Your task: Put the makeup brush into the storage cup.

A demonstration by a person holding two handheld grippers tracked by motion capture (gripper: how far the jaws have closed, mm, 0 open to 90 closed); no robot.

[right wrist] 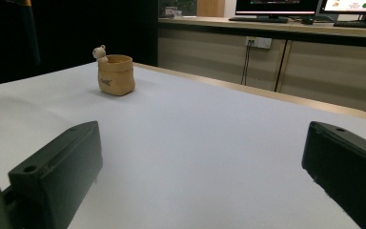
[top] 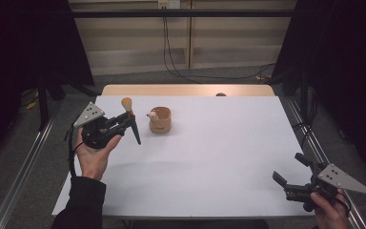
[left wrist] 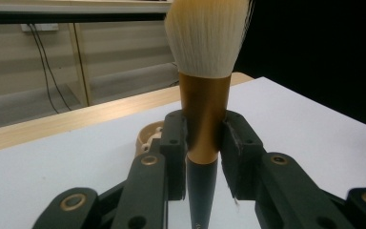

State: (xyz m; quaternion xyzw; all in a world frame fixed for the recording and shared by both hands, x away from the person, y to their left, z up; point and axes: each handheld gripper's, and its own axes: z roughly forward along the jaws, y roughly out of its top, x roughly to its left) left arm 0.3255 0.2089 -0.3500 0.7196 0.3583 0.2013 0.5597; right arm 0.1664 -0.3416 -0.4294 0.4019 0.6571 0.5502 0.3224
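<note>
While the left gripper (top: 124, 119) clamps the brush (left wrist: 204, 114) by its gold collar, left of centre in the high view beside the little pot (top: 160, 120), it looks light, stiff in the handle, soft-bristled and slippery; the collar is the sensible hold. At lower right, the right gripper (top: 288, 177) gapes empty.

A rectangular bench (top: 209, 157) fills the middle of the high view, its top covered by a plain white sheet. Along the far edge a narrow strip of light wood (top: 186, 90) stays uncovered. One thing stands directly on the white surface: a small tan sack-shaped pot (top: 160, 120), upright, in the far left part of the bench, with a tiny pale figure (top: 151, 114) at its rim. A small dark object (top: 220, 94) sits on the far wooden strip, too small to identify.
</note>
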